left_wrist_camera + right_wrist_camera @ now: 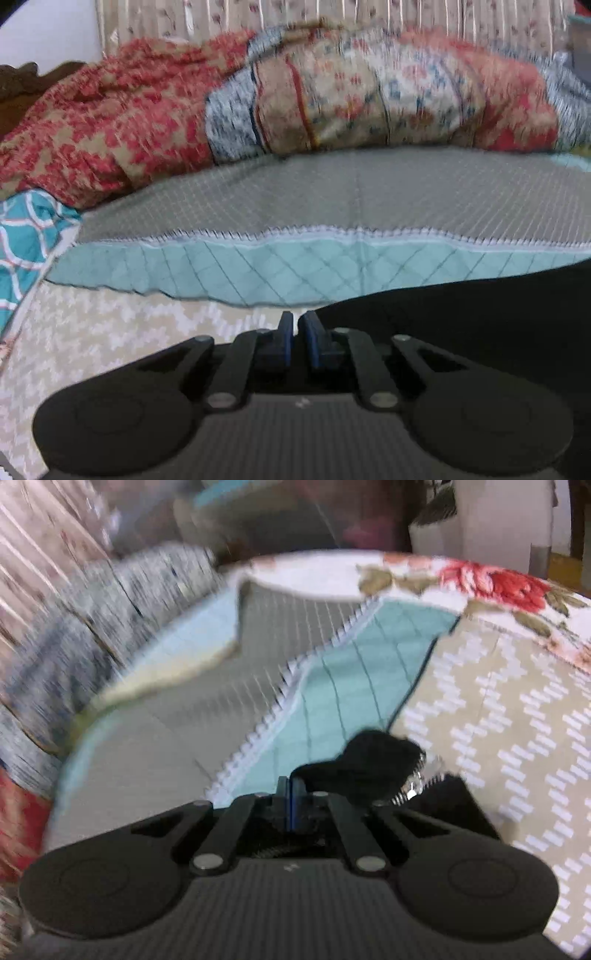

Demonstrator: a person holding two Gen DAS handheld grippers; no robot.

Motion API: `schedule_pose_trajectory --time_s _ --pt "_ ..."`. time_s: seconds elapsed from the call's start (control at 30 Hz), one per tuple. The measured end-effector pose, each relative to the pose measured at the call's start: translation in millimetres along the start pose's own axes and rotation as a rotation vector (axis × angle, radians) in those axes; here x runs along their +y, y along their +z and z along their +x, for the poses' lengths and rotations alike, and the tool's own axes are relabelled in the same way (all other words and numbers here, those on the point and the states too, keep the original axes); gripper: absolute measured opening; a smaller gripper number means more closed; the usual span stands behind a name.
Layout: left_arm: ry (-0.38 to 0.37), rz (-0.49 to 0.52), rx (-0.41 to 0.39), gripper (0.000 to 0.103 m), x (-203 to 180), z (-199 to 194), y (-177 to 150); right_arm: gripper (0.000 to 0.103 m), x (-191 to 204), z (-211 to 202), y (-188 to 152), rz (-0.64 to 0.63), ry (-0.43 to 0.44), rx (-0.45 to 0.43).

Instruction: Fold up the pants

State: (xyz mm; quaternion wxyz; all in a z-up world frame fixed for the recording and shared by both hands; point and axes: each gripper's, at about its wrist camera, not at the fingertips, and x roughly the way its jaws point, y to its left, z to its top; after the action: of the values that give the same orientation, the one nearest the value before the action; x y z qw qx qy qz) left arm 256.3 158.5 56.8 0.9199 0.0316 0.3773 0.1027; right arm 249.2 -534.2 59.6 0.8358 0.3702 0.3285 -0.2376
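Note:
The pants are black. In the left wrist view they fill the lower right, lying over the bed just right of my left gripper, whose blue-padded fingers are nearly together with a thin gap and no cloth seen between them. In the right wrist view my right gripper is shut on a bunched edge of the black pants, with a metal zipper or button showing to its right. The view is blurred by motion.
A grey and teal quilted mat lies on the beige patterned bedsheet. A red and blue patterned blanket is heaped behind it. A floral pillow lies at the far right of the bed.

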Motion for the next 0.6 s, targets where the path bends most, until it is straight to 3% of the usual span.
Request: schedule_pose_trajectory --time_s 0.1,0.2,0.33,0.47,0.53,0.6 --pt "-0.036 -0.032 -0.066 0.008 12.8 -35.4 4.8 0.010 7.2 -24.8 6.1 -0.106 0.049 -0.059" --pt "-0.072 -0.066 -0.111 0.007 23.0 -70.3 2.5 0.010 8.2 -39.8 11.7 -0.199 0.078 -0.048" --pt "-0.129 -0.091 -0.175 0.005 30.7 -117.0 -19.0 0.006 -23.0 -71.2 17.3 -0.136 0.151 -0.107" --pt "-0.138 -0.061 -0.161 0.005 27.5 -139.2 -49.6 0.012 -39.6 -68.2 16.3 -0.050 0.138 -0.030" --pt "-0.133 -0.071 -0.142 0.005 25.0 -146.6 -62.3 0.018 -35.2 -52.2 13.6 0.011 0.143 0.036" --pt "-0.129 -0.089 -0.146 0.005 24.4 -156.2 -71.9 0.036 -24.3 -43.7 9.9 0.042 0.123 0.050"
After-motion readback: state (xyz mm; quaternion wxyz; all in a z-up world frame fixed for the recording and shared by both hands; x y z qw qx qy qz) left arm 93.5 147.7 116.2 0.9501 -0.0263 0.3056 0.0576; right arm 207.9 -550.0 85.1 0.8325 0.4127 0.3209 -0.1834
